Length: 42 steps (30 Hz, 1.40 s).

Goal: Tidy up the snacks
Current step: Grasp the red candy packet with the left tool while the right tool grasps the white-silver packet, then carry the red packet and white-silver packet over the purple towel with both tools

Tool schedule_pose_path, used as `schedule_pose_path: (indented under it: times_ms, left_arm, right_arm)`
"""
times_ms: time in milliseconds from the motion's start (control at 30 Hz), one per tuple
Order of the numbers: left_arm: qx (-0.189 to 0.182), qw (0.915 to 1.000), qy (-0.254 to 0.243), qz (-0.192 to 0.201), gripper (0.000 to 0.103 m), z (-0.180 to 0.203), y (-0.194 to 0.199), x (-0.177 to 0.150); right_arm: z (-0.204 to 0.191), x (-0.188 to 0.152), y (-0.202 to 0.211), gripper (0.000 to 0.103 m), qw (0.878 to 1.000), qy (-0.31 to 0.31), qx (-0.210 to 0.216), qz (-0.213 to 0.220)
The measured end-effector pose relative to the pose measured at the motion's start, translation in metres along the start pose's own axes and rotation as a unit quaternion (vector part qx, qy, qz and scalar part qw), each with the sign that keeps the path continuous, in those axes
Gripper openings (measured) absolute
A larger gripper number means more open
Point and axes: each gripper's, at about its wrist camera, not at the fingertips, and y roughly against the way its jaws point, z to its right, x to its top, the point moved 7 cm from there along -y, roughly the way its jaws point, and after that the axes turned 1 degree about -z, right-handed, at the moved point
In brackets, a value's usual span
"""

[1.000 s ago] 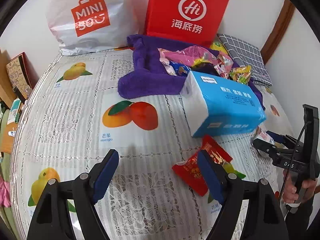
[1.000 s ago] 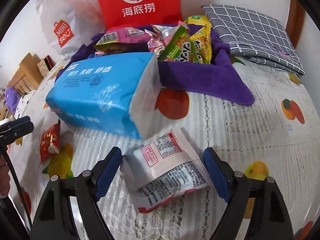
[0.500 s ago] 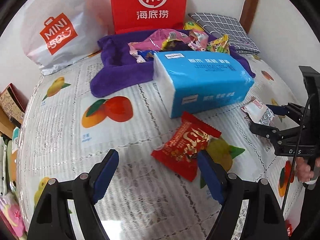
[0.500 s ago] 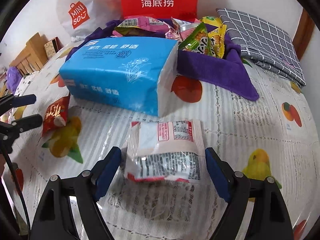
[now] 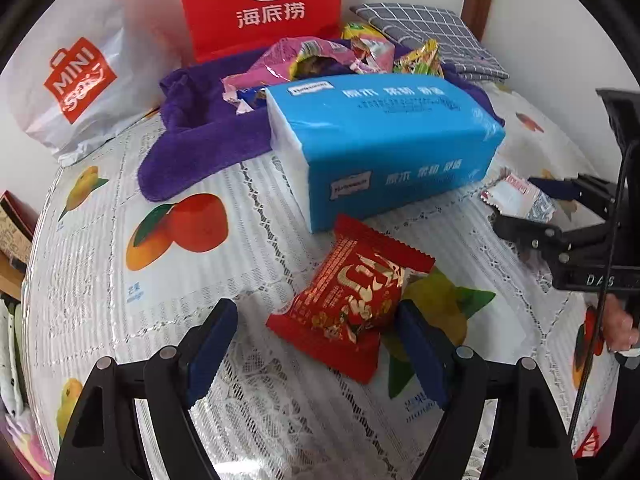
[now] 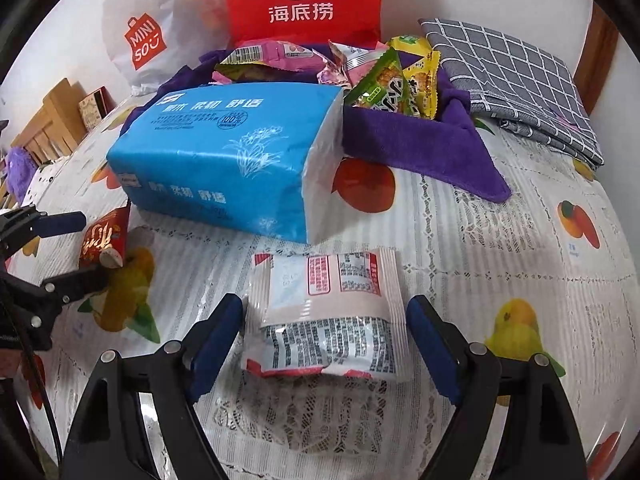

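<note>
- Two loose snack packets lie flat on the white lace-and-fruit-print tablecloth (image 6: pixel 500 240), one near each gripper; the rest sit in a heap at the far side.
- Purple plush cloth tray (image 6: pixel 420 148), far centre, its soft walls turned up: it holds a pile of crinkled packets (image 6: pixel 384 80) in pink, green and yellow; their exact number cannot be told.
- One red paper bag with a white "Hi" emblem (image 6: pixel 302 0) stands upright behind the tray against the wall; its contents are hidden.
- One white plastic shopping bag with a red logo (image 5: pixel 80 84) slumps at far left; its contents are hidden.
- One blue plastic-wrapped pack of tissues (image 5: pixel 384 136) lies on its side just in front of the tray, touching it.
- Red foil snack packet with gold lettering (image 5: pixel 352 300): puffed, serrated at both ends, lying aslant near the tissue pack. It rests against the right finger of the left gripper (image 5: pixel 316 344), off-centre in the gap.
- White-and-pink snack packet with printed panels and small black text (image 6: pixel 324 312): rectangular, back face up, its near edge crumpled. It lies between the blue pads of the right gripper (image 6: pixel 324 340).
- Left gripper: jaws apart, nothing clamped.
- Right gripper: jaws apart, straddling the white-and-pink packet, with a sliver of cloth showing at each pad.
- One folded grey checked cloth (image 6: pixel 512 80) lies at far right, beside the tray.
- Part of a hand (image 5: pixel 620 328) on the right gripper's handle shows at the right edge of the left wrist view.
</note>
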Motion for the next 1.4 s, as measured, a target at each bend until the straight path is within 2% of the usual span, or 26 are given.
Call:
schedule_pose_path:
  times_ms: [233,567,800,1400]
  left_arm:
    - [-0.011,0.9999,-0.007,0.006,0.078,0.008,-0.004,0.007]
    - [-0.011,0.9993,-0.008,0.035,0.047,0.015,0.001,0.006]
    - [-0.002,0.9979,0.004,0.065,0.046,0.017,0.004,0.000]
    - [-0.009,0.9977,0.018,0.065,0.046,0.014,0.004,-0.001]
  right_arm:
    - [0.004,0.006,-0.004,0.083,1.000,-0.006,-0.005,0.008]
    - [0.009,0.001,0.002,0.071,0.999,-0.012,-0.015,0.032]
    - [0.010,-0.002,0.005,0.066,0.999,-0.019,-0.020,0.042]
    - [0.011,-0.001,0.003,0.066,0.999,-0.020,-0.022,0.040]
